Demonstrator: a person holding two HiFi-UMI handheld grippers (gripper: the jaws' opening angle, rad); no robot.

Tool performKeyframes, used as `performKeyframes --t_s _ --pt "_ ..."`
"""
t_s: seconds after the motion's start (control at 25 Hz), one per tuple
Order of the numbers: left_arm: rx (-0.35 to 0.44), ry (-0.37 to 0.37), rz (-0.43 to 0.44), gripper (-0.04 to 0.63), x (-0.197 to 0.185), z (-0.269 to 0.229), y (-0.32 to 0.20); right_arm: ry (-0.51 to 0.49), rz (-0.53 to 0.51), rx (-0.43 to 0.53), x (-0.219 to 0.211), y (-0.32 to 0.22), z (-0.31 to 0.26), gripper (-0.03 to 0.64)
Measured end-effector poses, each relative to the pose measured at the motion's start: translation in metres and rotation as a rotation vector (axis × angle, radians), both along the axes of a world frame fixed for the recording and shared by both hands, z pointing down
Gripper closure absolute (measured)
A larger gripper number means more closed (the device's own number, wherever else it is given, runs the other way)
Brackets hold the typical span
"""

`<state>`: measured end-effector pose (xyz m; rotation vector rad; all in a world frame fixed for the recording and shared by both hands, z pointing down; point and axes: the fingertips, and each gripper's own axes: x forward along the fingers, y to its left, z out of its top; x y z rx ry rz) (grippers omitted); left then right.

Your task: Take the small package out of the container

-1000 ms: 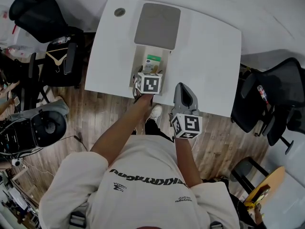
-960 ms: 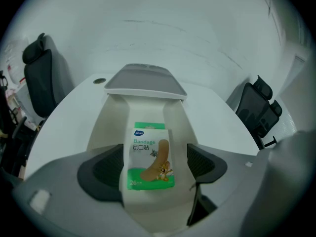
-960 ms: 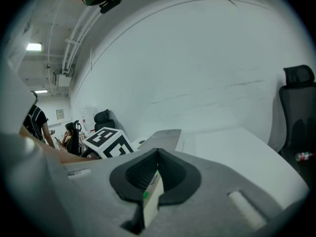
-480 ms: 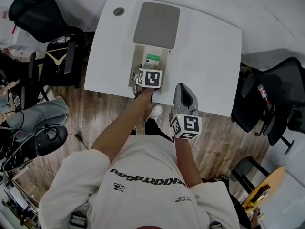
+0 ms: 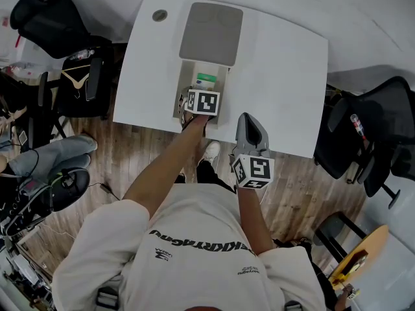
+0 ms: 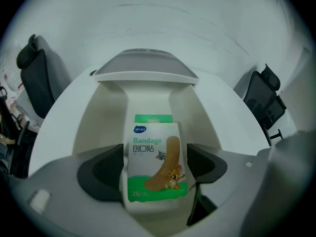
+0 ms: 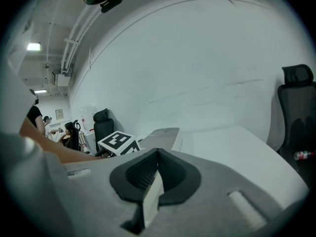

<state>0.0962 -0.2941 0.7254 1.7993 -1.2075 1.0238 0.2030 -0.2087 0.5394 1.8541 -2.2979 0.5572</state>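
A white container [image 5: 186, 83] with its grey lid [image 5: 211, 34] swung back stands on the white table [image 5: 285, 76]. Inside stands the small package [image 5: 207, 80], a green and white bandage box. My left gripper [image 5: 202, 98] reaches into the container from the near side. In the left gripper view the package [image 6: 155, 152] stands upright between the container walls [image 6: 111, 112], and the left gripper [image 6: 155, 169] has a dark pad against each side, shut on it. My right gripper [image 5: 250, 123] hovers at the table's front edge, right of the container, shut and empty [image 7: 154, 181].
A grey round grommet [image 5: 159, 15] sits in the table's far left corner. Black office chairs stand to the left [image 5: 55, 24] and right [image 5: 363, 141] of the table. Wooden floor lies below the front edge. Other people sit far off at the left.
My left gripper has moved forward, deeper into the container, up to the package. The right gripper has stayed where it was.
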Motion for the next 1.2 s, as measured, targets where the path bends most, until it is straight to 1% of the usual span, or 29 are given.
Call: performKeyframes --t_s 0.12,0.48,0.56,0.64,0.88,1.2 --pt "-0.007 -0.008 0.002 0.196 -0.001 0.003 -0.001 0.0 -0.001 -0.002 0.0 0.0 -0.001 0.615" --pt "0.006 -0.038 0.002 0.201 0.0 0.006 -0.002 -0.003 -0.002 0.0 0.001 0.0 0.0 0.615" --pt "0.007 -0.039 0.004 0.209 0.0 0.005 -0.002 -0.003 -0.003 0.0 -0.001 0.0 -0.001 0.615" --pt "0.01 -0.038 0.006 0.232 0.001 0.004 -0.001 -0.004 -0.004 0.0 -0.001 0.0 -0.001 0.615" --pt "0.021 -0.04 0.026 0.235 0.002 0.006 -0.001 -0.001 -0.007 -0.003 -0.004 0.003 0.001 0.615" --pt "0.036 -0.032 0.028 0.236 0.0 -0.002 -0.001 0.008 -0.006 0.002 -0.007 0.004 -0.003 0.615"
